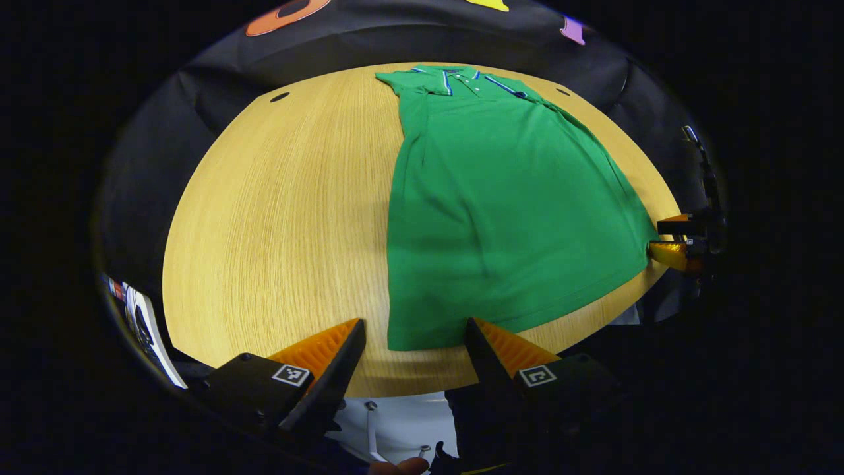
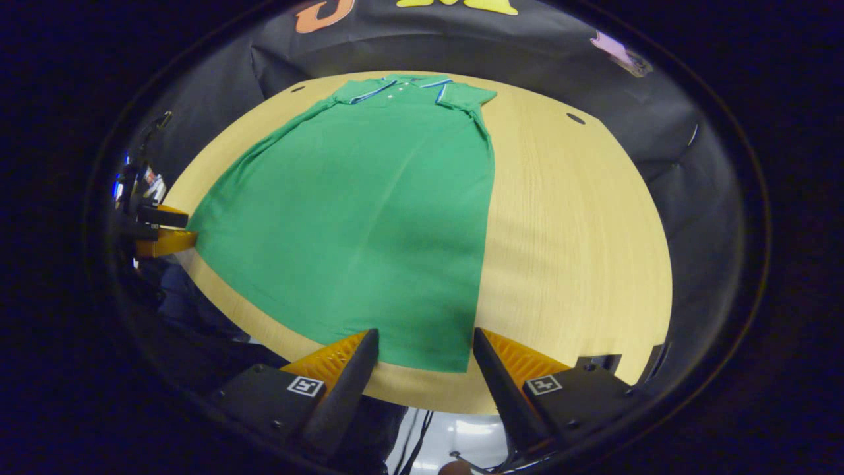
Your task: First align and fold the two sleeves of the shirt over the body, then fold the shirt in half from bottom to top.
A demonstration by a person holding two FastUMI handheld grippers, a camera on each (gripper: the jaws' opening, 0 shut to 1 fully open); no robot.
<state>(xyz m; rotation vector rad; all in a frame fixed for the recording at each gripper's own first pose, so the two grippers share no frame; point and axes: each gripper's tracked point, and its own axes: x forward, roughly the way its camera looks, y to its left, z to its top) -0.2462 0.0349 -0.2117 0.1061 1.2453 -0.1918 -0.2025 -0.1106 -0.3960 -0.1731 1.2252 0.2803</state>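
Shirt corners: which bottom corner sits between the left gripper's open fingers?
The shirt's own-left hem corner, lying flat between the left gripper's spread fingers. The other hem corner lies at the table's far side by the right gripper.

Bare table (image 1: 277, 211) beside shirt (image 1: 501, 211); flat, nothing standing.

We see a shirt (image 1: 501, 204) of soft, matt knitted cloth, its surface lightly rippled, with a woven striped trim at the collar (image 2: 402, 84). It lies on a table (image 1: 277, 218) of pale wood with fine straight grain and a smooth, faintly satin finish. Behind it hangs a booth wall (image 2: 666, 138) of matt, creased cloth.
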